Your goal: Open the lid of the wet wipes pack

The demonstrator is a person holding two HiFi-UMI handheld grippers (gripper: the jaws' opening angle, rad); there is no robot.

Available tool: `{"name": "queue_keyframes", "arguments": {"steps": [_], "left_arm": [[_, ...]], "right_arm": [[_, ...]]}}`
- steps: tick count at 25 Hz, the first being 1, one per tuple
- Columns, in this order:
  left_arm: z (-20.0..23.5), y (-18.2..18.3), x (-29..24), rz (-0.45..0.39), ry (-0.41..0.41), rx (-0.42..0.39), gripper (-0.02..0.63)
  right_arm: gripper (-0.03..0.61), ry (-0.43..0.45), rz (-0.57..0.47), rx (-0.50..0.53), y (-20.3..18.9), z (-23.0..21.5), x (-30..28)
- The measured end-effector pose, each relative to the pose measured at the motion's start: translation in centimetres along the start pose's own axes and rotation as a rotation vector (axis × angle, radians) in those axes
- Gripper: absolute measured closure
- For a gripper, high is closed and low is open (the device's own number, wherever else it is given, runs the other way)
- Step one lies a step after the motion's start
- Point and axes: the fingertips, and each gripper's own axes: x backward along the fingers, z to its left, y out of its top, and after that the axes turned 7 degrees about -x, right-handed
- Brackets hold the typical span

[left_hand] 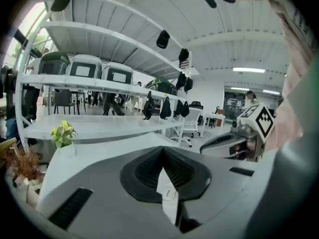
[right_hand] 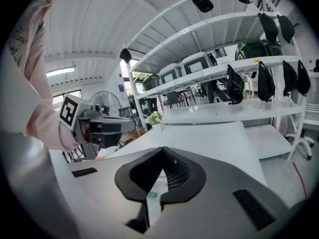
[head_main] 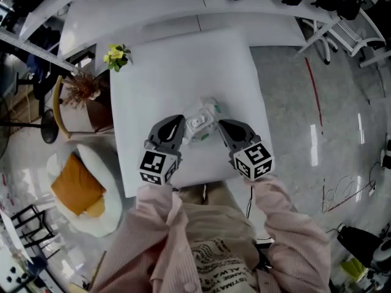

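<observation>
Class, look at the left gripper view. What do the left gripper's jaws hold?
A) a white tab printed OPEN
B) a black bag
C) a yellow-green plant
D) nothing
A: the left gripper has its jaws pressed together on the white tab printed OPEN, while the right gripper grips the wet wipes pack.

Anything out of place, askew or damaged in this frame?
Nothing spilled or damaged. The only oddity: the wet wipes pack looks bunched up between the two tools, the left gripper shut on its OPEN tab, the right gripper shut on its opposite edge.
</observation>
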Motion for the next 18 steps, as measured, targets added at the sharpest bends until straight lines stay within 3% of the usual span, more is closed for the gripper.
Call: {"name": "queue_keyframes", "arguments": {"steps": [9,18], "left_arm": [[0.4,4.3,3.8,-0.084,0.021,0.013,0.614],[1.6,7.5,7.3,-0.182,0.072,0.020,0.614]], "right_arm": [[0.578,0.004,-0.173,-0.003,7.5,2.4,3.3],[0.578,-0.016,-0.290,0.022,11.7,4.0,5.5]]}}
